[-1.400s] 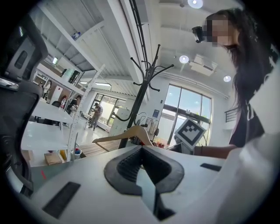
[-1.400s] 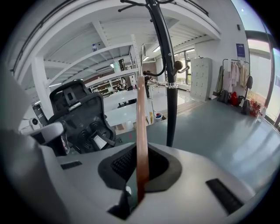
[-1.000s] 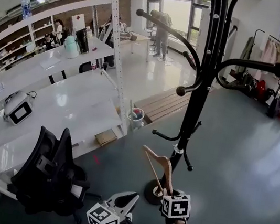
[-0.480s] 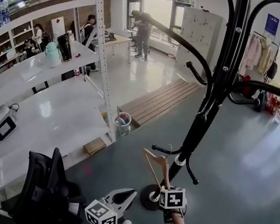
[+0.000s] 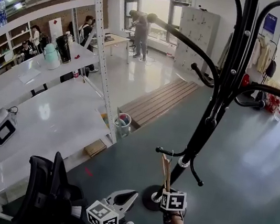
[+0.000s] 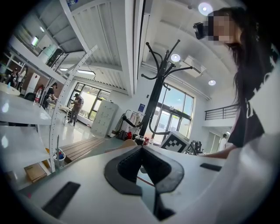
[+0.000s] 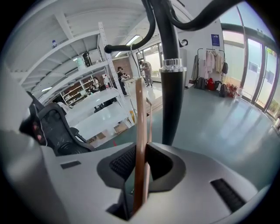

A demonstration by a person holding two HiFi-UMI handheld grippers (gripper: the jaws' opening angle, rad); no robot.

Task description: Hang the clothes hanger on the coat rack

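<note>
The black coat rack [image 5: 201,131] rises right of centre in the head view, its curved arms spreading overhead and short hooks low on the pole. A wooden clothes hanger [image 5: 165,172] stands upright and edge-on just left of the pole, and my right gripper [image 5: 171,194] is shut on its lower part. In the right gripper view the hanger [image 7: 140,131] runs up between the jaws, with the pole [image 7: 172,87] close behind it. My left gripper [image 5: 127,197] hangs low to the left, shut with nothing in it. The left gripper view shows the coat rack [image 6: 155,96] ahead.
A black office chair [image 5: 50,189] stands at lower left beside white tables and shelving [image 5: 44,114]. A small bin [image 5: 123,122] and a wooden platform [image 5: 157,101] lie left of the rack. People [image 5: 141,26] stand at the back; a garment rail [image 5: 260,46] is far right.
The hanger has turned from broadside to edge-on and sits closer to the rack's pole. The right gripper shifted slightly right. The left gripper has hardly moved.
</note>
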